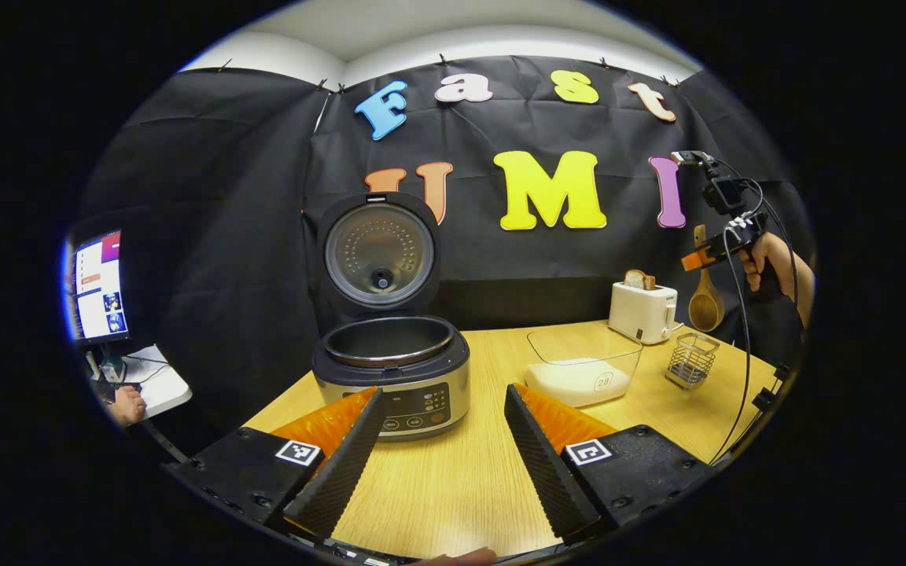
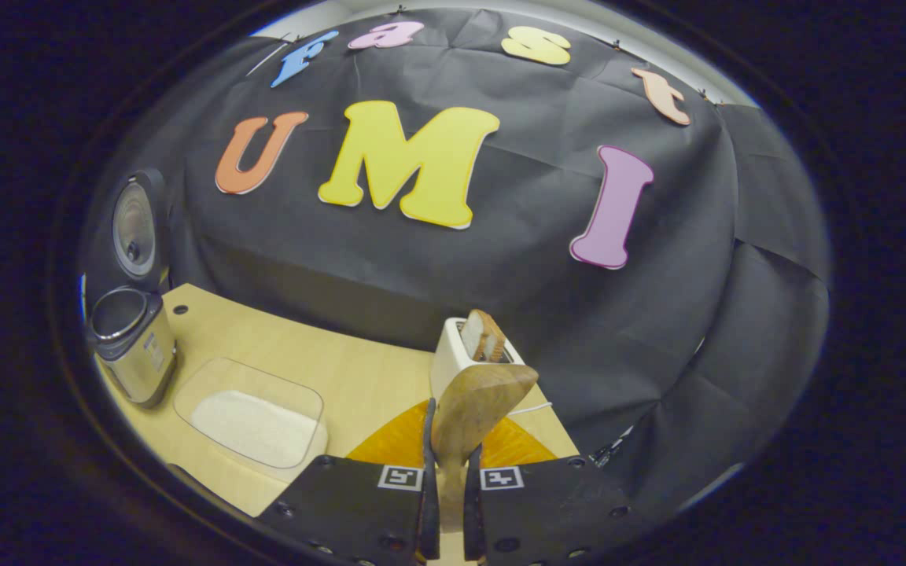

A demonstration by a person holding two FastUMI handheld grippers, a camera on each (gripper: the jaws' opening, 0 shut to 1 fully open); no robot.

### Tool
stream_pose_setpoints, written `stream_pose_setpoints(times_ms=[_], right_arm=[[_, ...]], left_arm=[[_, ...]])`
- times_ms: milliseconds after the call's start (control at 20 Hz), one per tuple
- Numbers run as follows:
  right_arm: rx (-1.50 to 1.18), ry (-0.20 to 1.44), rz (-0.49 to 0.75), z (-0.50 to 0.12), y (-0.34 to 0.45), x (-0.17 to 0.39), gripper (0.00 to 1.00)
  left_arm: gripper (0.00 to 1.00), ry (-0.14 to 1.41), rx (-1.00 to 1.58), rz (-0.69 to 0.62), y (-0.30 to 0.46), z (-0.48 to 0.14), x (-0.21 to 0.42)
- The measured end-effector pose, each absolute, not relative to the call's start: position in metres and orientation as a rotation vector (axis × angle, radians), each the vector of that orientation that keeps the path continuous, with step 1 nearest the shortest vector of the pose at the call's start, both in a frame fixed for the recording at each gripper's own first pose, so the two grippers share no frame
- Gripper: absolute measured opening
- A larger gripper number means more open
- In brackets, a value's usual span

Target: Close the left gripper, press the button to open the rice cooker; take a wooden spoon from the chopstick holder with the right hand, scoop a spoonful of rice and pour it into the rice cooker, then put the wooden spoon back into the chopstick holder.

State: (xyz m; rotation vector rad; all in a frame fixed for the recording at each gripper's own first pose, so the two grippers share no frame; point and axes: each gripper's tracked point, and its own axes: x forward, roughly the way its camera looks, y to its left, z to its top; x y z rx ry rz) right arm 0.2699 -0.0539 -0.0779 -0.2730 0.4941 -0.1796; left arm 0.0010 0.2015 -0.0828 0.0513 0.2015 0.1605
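Observation:
The rice cooker (image 1: pixel 392 376) stands on the table with its lid (image 1: pixel 379 253) raised and the inner pot bare; it also appears far left as the rice cooker (image 2: pixel 132 343). My left gripper (image 1: pixel 443 401) is open, low over the table just in front of the cooker. A clear container of rice (image 1: pixel 581 365) sits to the right, seen again as the rice container (image 2: pixel 252 424). The wire chopstick holder (image 1: pixel 690 360) stands further right. My right gripper (image 2: pixel 449 448) is shut on the wooden spoon (image 2: pixel 475 409), held by a hand high above the holder, bowl hanging down as the spoon (image 1: pixel 705 305).
A white toaster (image 1: pixel 642 310) with a slice of bread stands at the table's back, close behind the spoon as the toaster (image 2: pixel 461 354). A monitor (image 1: pixel 97 284) and another person's hand (image 1: pixel 127 406) are off the table's left side. A cable (image 1: pixel 742 330) hangs from the right gripper.

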Motion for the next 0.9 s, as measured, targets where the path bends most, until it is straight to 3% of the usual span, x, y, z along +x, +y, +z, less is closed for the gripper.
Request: stream_pose_setpoints(times_ms=[200,550,900], right_arm=[[-0.305,0.456,-0.123,-0.066,0.005,0.286,0.12],[-0.330,0.413,-0.036,-0.107,0.107,0.328,0.12],[-0.338,0.470,-0.106,-0.189,0.141,0.359,0.12]], left_arm=[[0.97,0.205,0.038,0.166,0.210,-0.082,-0.002],[0.97,0.197,0.032,0.152,0.218,-0.083,-0.001],[1.00,0.181,0.020,0.211,0.246,-0.080,-0.003]])
